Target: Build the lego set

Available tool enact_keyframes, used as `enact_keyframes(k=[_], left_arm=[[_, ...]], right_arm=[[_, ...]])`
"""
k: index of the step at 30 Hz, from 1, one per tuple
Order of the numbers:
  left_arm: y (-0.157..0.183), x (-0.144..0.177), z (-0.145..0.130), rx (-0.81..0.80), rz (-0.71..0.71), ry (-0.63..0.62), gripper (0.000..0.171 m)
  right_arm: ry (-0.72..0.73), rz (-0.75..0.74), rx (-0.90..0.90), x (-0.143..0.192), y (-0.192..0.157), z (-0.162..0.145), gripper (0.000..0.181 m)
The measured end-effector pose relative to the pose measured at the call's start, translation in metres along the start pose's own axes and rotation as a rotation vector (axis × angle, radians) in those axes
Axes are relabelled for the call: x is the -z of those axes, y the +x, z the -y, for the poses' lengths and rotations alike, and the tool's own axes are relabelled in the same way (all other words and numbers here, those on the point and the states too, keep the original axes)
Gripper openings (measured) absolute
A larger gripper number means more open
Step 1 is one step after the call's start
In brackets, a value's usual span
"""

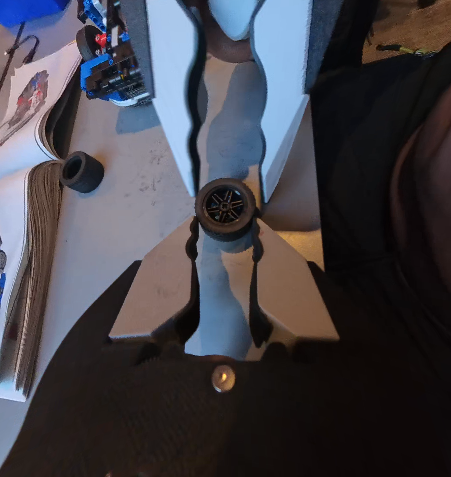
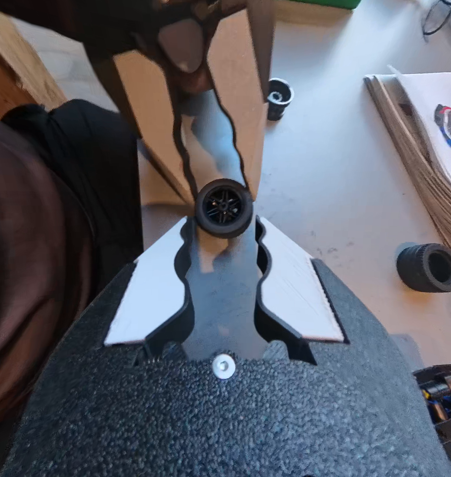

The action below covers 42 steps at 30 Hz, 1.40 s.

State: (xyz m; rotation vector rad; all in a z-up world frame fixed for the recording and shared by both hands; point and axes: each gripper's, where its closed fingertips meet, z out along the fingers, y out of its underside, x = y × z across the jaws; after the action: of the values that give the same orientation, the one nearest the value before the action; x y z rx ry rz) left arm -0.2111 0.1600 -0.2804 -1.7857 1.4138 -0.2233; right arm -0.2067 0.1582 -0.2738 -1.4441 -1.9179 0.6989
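Jaws: my left gripper (image 1: 225,219) and right gripper (image 2: 223,219) both pinch one wheel (image 1: 225,212) at their tips, meeting nose to nose.
Wheel: black spoked rim, ribbed tyre, above the table (image 1: 142,206).

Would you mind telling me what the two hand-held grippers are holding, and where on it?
Both fingertip pairs meet at one small black wheel, the left hand-held gripper pinching its rubber tread. The right hand-held gripper looks wider; its grip is unclear.

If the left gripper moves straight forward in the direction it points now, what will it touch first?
Probably the other gripper: the right gripper faces it tip to tip, with the assembled wheel between them at the left gripper fingertips. Which one holds the wheel is unclear.
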Motion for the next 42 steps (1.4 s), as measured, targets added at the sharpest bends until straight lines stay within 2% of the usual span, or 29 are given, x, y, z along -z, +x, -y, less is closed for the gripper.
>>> enact_keyframes(k=[3,4,5,7,11,13,15,19,21,23,25,29,31,33,35,37,39,42], left_arm=[[-0.008,0.002,0.004,0.107,0.024,0.023,0.037],[-0.017,0.004,0.008,0.152,0.041,0.042,0.037],[-0.033,0.007,0.012,0.188,0.081,0.043,0.038],[-0.078,0.009,0.008,0.215,0.182,-0.018,0.038],[-0.136,-0.017,-0.016,0.290,0.173,-0.157,0.038],[-0.134,-0.034,-0.040,0.341,0.093,-0.266,0.039],[-0.136,-0.031,-0.039,0.348,0.112,-0.261,0.039],[-0.135,0.017,-0.032,0.423,0.205,-0.210,0.063],[-0.119,0.045,-0.033,0.474,0.226,-0.195,0.064],[-0.093,0.060,-0.036,0.519,0.216,-0.169,0.058],[-0.072,0.062,-0.049,0.532,0.215,-0.206,0.058],[-0.062,0.053,-0.087,0.510,0.270,-0.299,0.054],[-0.061,0.050,-0.083,0.534,0.245,-0.220,0.034],[-0.060,0.051,-0.086,0.507,0.219,-0.198,0.030],[-0.063,0.052,-0.088,0.537,0.219,-0.150,0.030],[-0.062,0.052,-0.088,0.557,0.214,-0.121,0.029],[-0.062,0.051,-0.087,0.537,0.222,-0.124,0.030],[-0.062,0.052,-0.087,0.487,0.258,-0.134,0.029]], right_arm=[[-0.020,-0.052,0.038,0.004,0.001,-0.004,0.043],[-0.008,-0.076,0.037,0.008,0.004,-0.002,0.049],[0.007,-0.101,0.027,0.012,0.009,0.001,0.055],[0.038,-0.121,-0.006,0.021,0.015,0.006,0.041],[0.096,-0.170,-0.088,0.042,0.030,0.014,0.046],[0.117,-0.178,-0.108,0.050,0.030,0.016,0.045],[0.112,-0.198,-0.109,0.057,0.030,0.015,0.044],[0.117,-0.243,-0.126,0.072,0.038,0.010,0.039],[0.106,-0.273,-0.150,0.081,0.052,0.005,0.037],[0.084,-0.285,-0.179,0.088,0.068,0.003,0.036],[0.025,-0.271,-0.188,0.086,0.085,0.002,0.034],[-0.223,-0.235,-0.164,0.060,0.123,-0.004,0.036],[-0.390,-0.213,-0.135,0.038,0.138,-0.016,0.041],[-0.560,-0.233,-0.089,0.020,0.157,-0.033,0.042],[-0.652,-0.230,-0.052,0.004,0.171,-0.042,0.041],[-0.727,-0.142,-0.099,-0.007,0.170,-0.052,0.034],[-0.740,-0.084,-0.150,-0.009,0.169,-0.050,0.004],[-0.810,-0.044,-0.168,0.007,0.150,-0.047,0.004]])
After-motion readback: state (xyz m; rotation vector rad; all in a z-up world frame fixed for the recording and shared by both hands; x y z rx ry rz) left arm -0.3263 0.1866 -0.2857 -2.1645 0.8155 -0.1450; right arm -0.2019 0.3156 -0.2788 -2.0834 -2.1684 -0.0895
